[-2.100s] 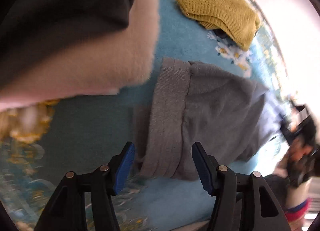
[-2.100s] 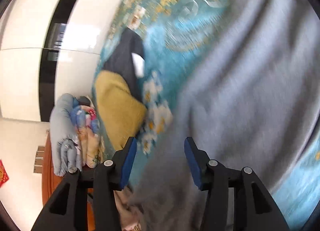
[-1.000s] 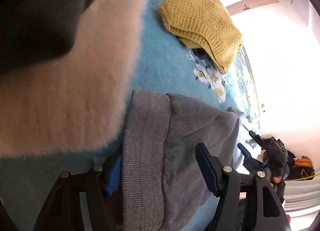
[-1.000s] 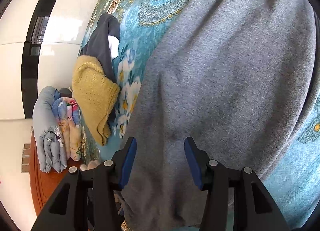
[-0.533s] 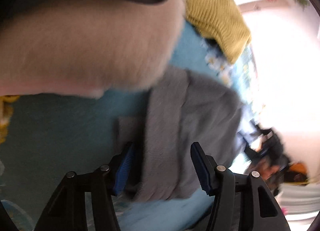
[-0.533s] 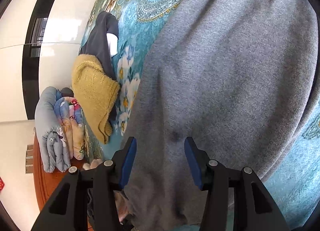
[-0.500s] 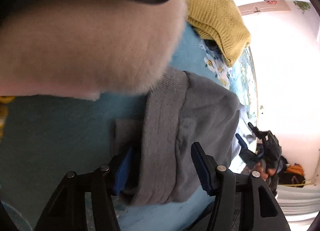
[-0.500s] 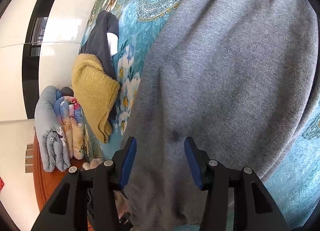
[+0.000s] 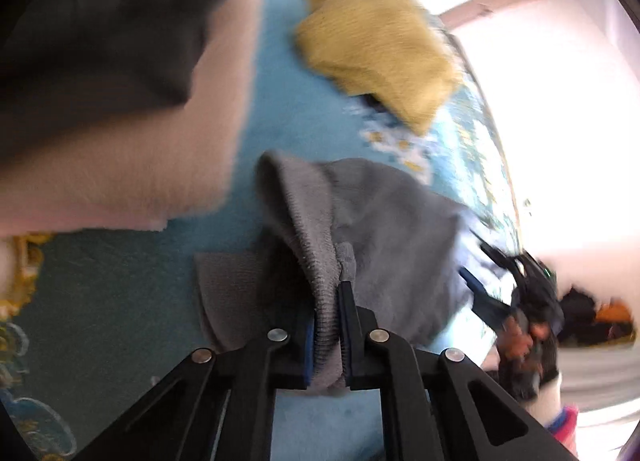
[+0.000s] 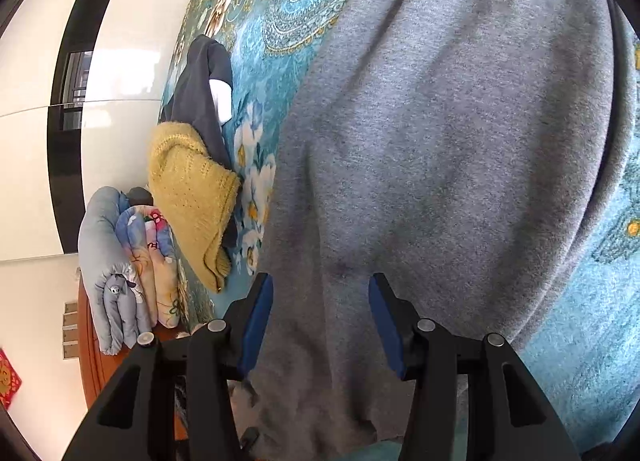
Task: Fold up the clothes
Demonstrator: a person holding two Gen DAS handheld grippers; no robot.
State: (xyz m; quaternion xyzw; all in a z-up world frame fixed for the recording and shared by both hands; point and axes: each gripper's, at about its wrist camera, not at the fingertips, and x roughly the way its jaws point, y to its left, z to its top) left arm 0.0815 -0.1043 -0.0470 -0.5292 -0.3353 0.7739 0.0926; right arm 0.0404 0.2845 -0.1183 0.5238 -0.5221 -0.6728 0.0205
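A grey sweatshirt (image 10: 460,149) lies spread on a teal patterned blanket (image 10: 280,13). In the left wrist view my left gripper (image 9: 326,325) is shut on the ribbed hem of the grey sweatshirt (image 9: 384,237) and lifts the hem into a ridge. My right gripper (image 10: 320,309) is open, its blue-padded jaws standing over the sweatshirt's middle, holding nothing. The right gripper also shows at the far right of the left wrist view (image 9: 476,285).
A folded yellow knit sweater (image 10: 192,197) and a dark garment (image 10: 200,85) lie on the blanket beyond the sweatshirt. Rolled quilts (image 10: 120,261) sit at the bed's edge. A pink and black sleeve (image 9: 120,101) fills the left wrist view's upper left.
My left gripper has closed on the sweatshirt's ribbed hem, which now bunches up between the jaws. The right gripper has stayed open over the fabric.
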